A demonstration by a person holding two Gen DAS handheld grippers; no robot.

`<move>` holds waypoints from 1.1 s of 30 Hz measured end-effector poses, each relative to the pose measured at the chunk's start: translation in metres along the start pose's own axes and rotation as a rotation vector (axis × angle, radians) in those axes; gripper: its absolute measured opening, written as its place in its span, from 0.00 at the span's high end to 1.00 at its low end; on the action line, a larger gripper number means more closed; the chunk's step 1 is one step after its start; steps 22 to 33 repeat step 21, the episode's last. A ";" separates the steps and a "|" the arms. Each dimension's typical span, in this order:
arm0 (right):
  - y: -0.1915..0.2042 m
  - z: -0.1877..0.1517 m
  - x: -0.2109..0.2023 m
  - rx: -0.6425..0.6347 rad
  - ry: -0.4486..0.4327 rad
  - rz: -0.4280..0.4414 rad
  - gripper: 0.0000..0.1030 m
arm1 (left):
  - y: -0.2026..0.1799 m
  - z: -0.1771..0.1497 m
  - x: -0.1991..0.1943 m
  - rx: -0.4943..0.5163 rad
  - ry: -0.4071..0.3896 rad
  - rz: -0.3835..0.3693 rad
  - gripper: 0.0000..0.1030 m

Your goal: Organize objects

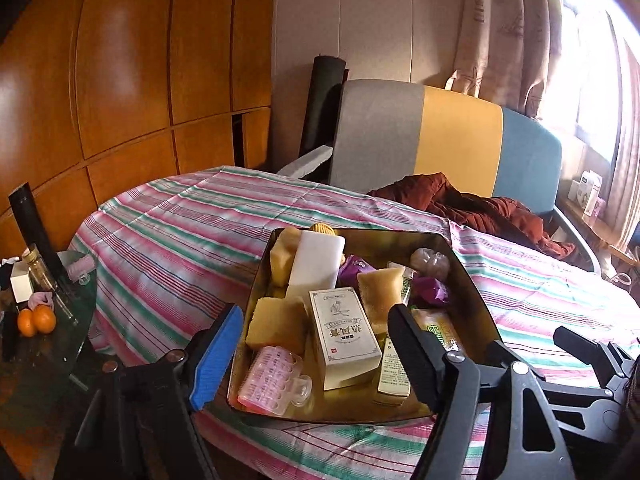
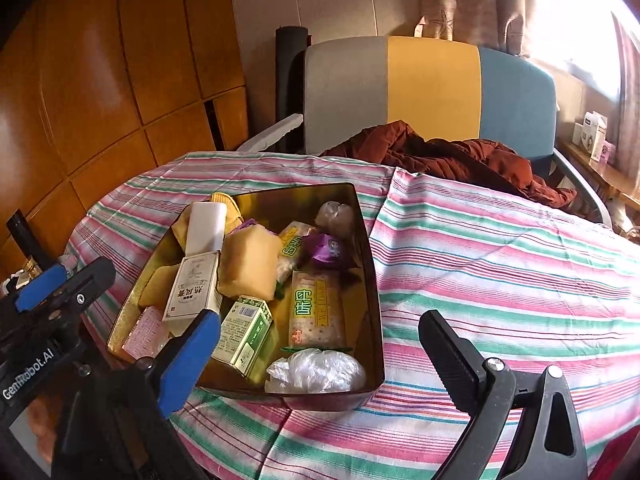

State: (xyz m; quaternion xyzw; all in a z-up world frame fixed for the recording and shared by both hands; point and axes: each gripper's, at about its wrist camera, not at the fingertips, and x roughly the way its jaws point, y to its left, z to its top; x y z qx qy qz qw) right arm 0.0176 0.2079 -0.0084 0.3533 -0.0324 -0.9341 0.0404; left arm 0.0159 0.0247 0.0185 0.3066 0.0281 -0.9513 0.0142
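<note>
Nearest the cameras, the left gripper (image 1: 316, 344) is spread wide and holds nothing, its blue-padded finger beside the near left corner of the tin tray (image 1: 474, 280) and its black finger over the tray's near right part. The right gripper (image 2: 320, 340) is also spread and empty, its blue finger at the tray's near left edge and its black finger above the striped cloth (image 2: 500, 272) to the right of the tray.

The tray sits on the cloth-covered counter and is crowded. At its near end lie a pink plastic case (image 1: 270, 376), a crumpled clear bag (image 2: 316, 372) and a green box (image 2: 244, 332). A white box with Chinese print (image 1: 344, 338) leans against yellow sponges (image 1: 276, 322). Beside them lies a packet of crackers (image 2: 316, 312). Further in are a purple wrapper (image 2: 326, 250) and a white block (image 1: 318, 264) standing against the far left wall.

Beyond the counter, a rust-brown jacket (image 2: 452, 156) lies on a chair (image 2: 432, 84) with a grey, yellow and blue back. Two oranges (image 1: 36, 320) sit on a glass side table (image 1: 60, 352) at left.
</note>
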 end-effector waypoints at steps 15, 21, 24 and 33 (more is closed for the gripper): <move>0.007 -0.001 0.006 -0.023 0.015 0.001 0.03 | 0.004 -0.005 0.009 -0.013 0.008 -0.006 0.35; 0.008 -0.001 0.011 -0.024 0.024 0.003 0.03 | 0.005 -0.006 0.010 -0.006 -0.001 0.002 0.37; 0.008 -0.001 0.011 -0.024 0.024 0.003 0.03 | 0.005 -0.006 0.010 -0.006 -0.001 0.002 0.37; 0.008 -0.001 0.011 -0.024 0.024 0.003 0.03 | 0.005 -0.006 0.010 -0.006 -0.001 0.002 0.37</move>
